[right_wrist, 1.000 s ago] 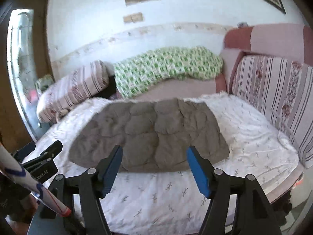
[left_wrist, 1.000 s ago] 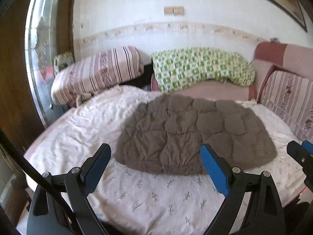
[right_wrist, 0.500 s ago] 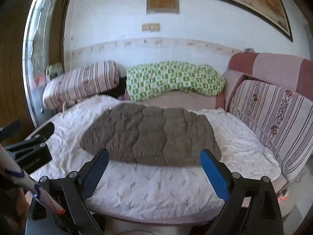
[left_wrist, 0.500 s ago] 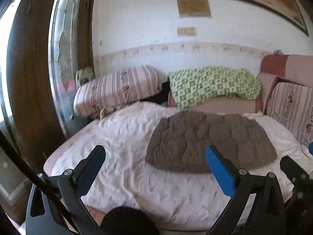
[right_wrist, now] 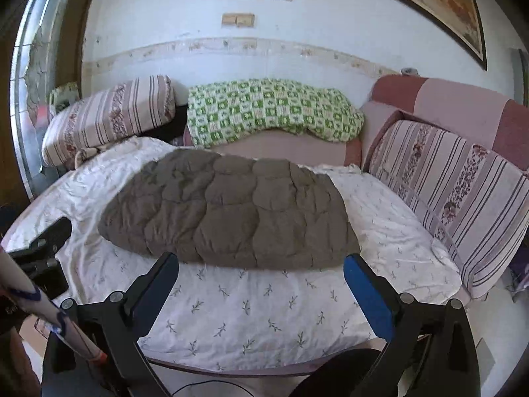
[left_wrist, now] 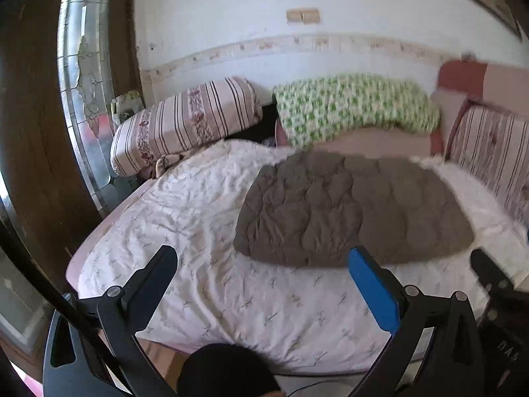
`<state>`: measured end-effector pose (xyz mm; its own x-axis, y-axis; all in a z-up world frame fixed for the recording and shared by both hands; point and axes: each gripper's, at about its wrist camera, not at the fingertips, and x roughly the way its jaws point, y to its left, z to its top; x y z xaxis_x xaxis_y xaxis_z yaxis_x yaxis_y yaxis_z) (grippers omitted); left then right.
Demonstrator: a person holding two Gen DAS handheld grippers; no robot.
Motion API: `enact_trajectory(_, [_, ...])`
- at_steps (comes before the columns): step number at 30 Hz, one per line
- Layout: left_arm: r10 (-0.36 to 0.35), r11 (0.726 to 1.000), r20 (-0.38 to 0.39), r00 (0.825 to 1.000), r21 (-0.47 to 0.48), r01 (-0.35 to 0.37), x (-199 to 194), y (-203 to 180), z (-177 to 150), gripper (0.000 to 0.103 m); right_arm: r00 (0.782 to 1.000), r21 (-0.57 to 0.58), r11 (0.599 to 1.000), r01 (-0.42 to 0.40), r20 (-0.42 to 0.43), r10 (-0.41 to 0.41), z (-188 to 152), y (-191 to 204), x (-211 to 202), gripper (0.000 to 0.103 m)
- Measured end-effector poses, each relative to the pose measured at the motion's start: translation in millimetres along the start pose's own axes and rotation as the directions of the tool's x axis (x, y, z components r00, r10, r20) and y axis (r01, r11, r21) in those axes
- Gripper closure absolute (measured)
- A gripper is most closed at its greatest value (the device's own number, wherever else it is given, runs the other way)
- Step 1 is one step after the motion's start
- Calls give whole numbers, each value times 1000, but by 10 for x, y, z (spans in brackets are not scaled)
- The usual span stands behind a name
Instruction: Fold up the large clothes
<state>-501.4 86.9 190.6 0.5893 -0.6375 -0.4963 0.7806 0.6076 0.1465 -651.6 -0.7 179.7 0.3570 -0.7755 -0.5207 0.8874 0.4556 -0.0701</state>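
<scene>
Both grippers, left gripper and right gripper, hung short of the folded brown quilted garment mid-bed, fingers apart, right's opening, empty; best to withdraw without snagging its near edge.

Just beyond the tongs, a brown quilted garment of puffy matt cloth lies on a white leaf-printed bedsheet of crumpled cotton-like fabric. Farther off, a green checked blanket looks soft. Left, a dark wooden door holds glossy patterned glass.
</scene>
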Motion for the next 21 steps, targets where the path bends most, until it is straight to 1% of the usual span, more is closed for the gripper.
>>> enact_trajectory(3, [13, 999, -41, 999, 33, -12, 163, -47, -42, 0, 1000, 3, 1000, 3, -20, -3, 3, 18, 128, 1])
enact_trajectory(8, [38, 998, -54, 998, 59, -35, 298, -55, -78, 0, 998, -7, 1000, 3, -57, -3, -17, 78, 318, 1])
enact_trajectory(12, [20, 998, -75, 997, 57, -15, 399, -58, -105, 0, 998, -20, 1000, 9, -66, -11, -23, 109, 382, 1])
enact_trajectory(17, [8, 998, -92, 996, 63, -2, 474, -78, -120, 0, 999, -28, 999, 23, -38, -24, 12, 112, 369, 1])
enact_trajectory(21, [-1, 998, -98, 995, 63, 8, 491, -75, -132, 0, 998, -30, 999, 23, -51, -24, 15, 113, 391, 1])
